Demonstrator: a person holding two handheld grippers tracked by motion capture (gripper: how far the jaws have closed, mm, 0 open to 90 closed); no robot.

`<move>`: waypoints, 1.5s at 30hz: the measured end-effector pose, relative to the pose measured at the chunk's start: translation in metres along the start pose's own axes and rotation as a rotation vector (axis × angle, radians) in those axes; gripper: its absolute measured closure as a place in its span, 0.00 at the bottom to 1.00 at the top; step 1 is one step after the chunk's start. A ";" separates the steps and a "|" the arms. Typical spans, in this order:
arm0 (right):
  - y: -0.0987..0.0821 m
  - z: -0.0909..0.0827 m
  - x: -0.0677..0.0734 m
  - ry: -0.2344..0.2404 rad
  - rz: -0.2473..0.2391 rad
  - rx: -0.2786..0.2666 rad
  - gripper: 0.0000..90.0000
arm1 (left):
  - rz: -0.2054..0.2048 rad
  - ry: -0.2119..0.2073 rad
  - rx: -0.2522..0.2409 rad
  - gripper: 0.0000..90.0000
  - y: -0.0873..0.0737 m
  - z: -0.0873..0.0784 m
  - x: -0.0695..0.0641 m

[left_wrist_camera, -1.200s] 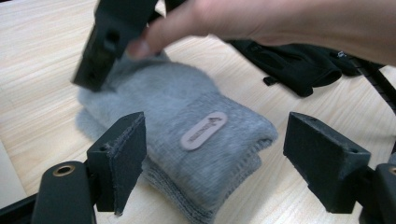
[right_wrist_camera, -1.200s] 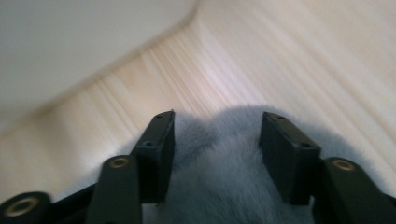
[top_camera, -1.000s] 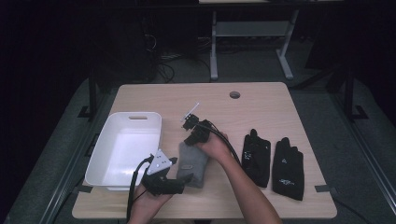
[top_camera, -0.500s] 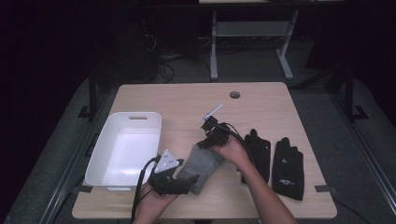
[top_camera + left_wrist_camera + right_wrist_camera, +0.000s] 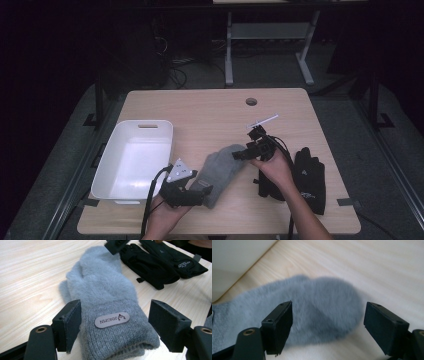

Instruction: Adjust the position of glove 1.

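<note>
Two grippers sit at the two ends of one grey mitten (image 5: pixel 222 172), which lies flat on the table (image 5: pixel 210 112) between the white tub (image 5: pixel 132 160) and the black gloves (image 5: pixel 310 177). It runs from its cuff, near the person, up to its fluffy tip. The left gripper (image 5: pixel 113 325) has its jaws around the cuff and has just been closing, with gaps on both sides. The right gripper (image 5: pixel 328 322) has just been opening wide over the tip, not pressing it

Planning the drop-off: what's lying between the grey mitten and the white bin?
Bare tabletop only, per the high view; the grey mitten and white bin lie apart.
</note>
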State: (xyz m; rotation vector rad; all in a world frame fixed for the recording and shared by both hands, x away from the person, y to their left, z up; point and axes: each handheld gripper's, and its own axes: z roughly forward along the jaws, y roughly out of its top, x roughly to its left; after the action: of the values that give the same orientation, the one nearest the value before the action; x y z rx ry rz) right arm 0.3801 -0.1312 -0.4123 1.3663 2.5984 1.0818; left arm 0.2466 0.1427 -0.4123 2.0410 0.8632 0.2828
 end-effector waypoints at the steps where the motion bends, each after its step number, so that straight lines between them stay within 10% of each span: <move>1: -0.003 0.002 -0.002 0.005 0.016 0.007 0.25 | 0.000 0.002 0.006 0.30 0.000 0.001 0.000; 13: -0.001 0.042 -0.016 0.059 0.188 0.083 0.26 | 0.016 -0.007 0.038 0.32 0.000 0.004 -0.002; 17: -0.004 0.050 -0.016 0.115 0.213 0.082 0.50 | 0.013 -0.005 0.034 0.31 0.000 0.002 0.000; 22: -0.002 0.046 -0.011 0.112 0.152 0.066 0.76 | 0.003 -0.002 0.026 0.31 0.002 -0.001 0.001; 32: -0.010 0.014 -0.028 0.011 -0.018 0.087 0.82 | -0.008 -0.023 0.058 0.31 0.014 0.011 -0.002; 45: -0.011 0.010 -0.029 0.023 -0.055 0.043 0.80 | -0.262 -0.104 0.209 0.31 0.019 0.047 0.025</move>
State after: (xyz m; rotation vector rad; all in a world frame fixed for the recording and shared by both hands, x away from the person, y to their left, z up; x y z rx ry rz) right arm 0.3937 -0.1507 -0.4347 1.2895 2.6737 1.0468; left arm 0.2966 0.1221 -0.4275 2.0815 1.1196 -0.0611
